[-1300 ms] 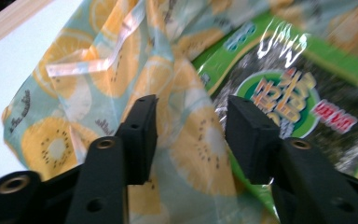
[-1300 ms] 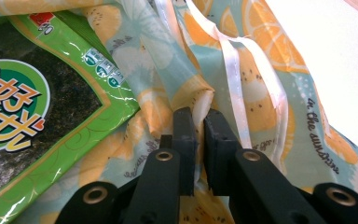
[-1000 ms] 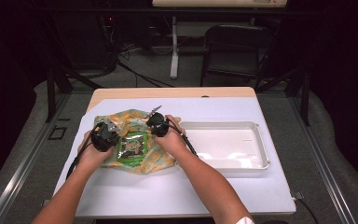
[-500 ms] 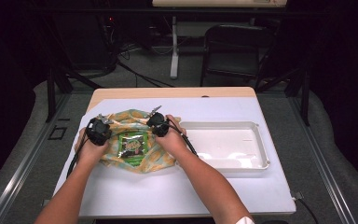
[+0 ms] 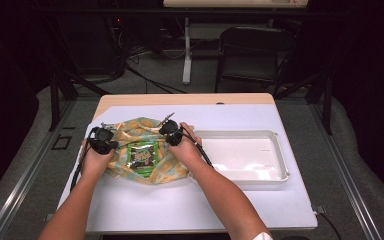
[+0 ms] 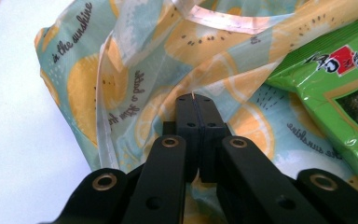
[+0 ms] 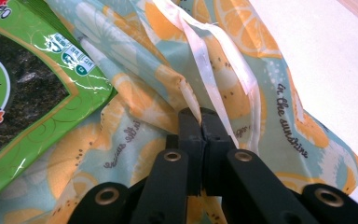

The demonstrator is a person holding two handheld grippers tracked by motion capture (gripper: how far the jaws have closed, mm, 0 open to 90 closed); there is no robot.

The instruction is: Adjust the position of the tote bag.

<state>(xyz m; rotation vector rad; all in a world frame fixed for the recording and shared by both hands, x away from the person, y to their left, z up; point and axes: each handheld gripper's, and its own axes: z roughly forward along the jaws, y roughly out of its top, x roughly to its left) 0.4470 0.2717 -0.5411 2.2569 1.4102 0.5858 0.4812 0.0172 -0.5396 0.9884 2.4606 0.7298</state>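
A cloth bag (image 5: 130,129) printed with orange slices on pale blue lies spread on the white table cover. A green snack packet (image 5: 142,156) rests on its middle. My left gripper (image 5: 105,142) is at the bag's left edge, shut on a fold of the fabric (image 6: 135,60), with its tips (image 6: 193,100) pinching cloth and the packet (image 6: 326,93) to the right. My right gripper (image 5: 170,136) is at the bag's upper right, and its jaws have just been closing. Those tips (image 7: 200,116) are shut on the bag's hem (image 7: 242,28), with the packet (image 7: 28,93) to their left.
A shallow white tray (image 5: 236,133) stands just right of the bag, close to my right forearm. The white cover (image 5: 180,205) reaches the table's near edge. Beyond the table stand a dark chair (image 5: 250,50) and floor cables.
My left hand has slid left and slightly away, out to the bag's left edge. The right hand has stayed where it was.
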